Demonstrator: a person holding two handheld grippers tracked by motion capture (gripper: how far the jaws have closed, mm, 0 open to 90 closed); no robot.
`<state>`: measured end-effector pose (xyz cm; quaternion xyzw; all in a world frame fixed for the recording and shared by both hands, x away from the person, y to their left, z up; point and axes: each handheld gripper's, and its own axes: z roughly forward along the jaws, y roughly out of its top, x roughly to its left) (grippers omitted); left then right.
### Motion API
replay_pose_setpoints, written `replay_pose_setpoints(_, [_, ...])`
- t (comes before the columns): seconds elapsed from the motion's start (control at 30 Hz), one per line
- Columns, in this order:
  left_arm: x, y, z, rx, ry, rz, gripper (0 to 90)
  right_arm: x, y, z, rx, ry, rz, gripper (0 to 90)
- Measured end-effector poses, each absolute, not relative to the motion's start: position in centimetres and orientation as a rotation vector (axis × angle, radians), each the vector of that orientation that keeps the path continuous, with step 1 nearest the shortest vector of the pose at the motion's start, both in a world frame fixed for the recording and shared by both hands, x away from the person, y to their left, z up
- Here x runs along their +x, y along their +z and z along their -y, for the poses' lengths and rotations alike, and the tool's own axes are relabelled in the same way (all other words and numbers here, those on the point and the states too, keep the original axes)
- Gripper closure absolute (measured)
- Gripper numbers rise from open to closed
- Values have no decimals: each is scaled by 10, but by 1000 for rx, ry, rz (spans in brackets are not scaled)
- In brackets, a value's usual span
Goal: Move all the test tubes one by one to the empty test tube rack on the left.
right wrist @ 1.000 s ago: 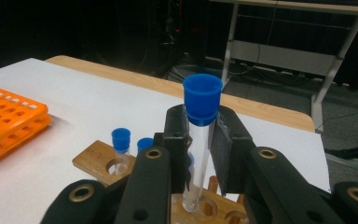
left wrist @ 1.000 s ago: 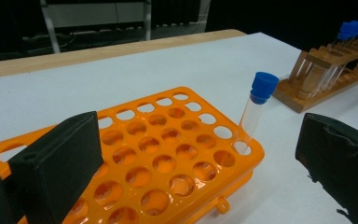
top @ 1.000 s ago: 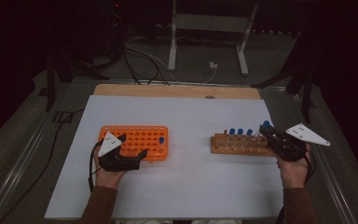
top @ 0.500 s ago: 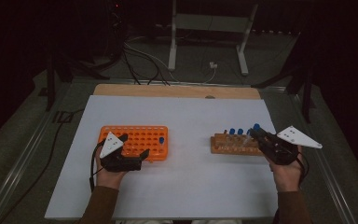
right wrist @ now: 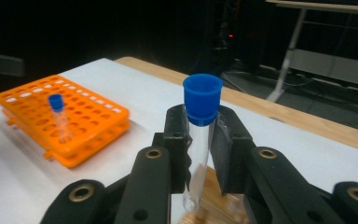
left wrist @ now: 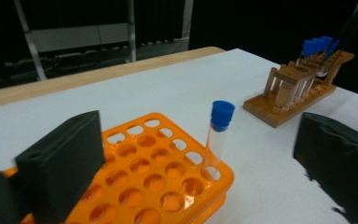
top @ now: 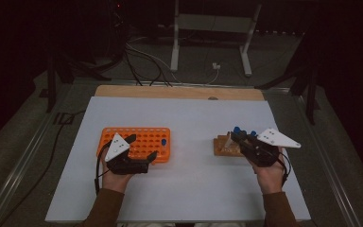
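Blue-capped test tube [right wrist: 199, 135] stands upright, clamped between the pads of the right gripper [right wrist: 200, 154], whose jaws are clenched on its clear body just below the cap. Under this gripper sits the wooden rack [top: 223, 146], with more blue-capped tubes [left wrist: 317, 46] standing in it. Well off to the gripper's left lies the orange rack [top: 144, 142], one capped tube [left wrist: 218, 135] upright in a corner hole. Left gripper [top: 139, 150] rests against that orange rack, jaws spread wide, grasping nothing.
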<state>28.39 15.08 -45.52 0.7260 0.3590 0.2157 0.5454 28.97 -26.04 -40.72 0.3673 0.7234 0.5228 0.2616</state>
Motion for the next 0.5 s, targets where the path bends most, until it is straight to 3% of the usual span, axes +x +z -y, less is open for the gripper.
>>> replay_pose_setpoints(0.5, [283, -443, -109, 1765, 452, -774, 67, 295, -409, 204, 899, 1483, -2067, 769])
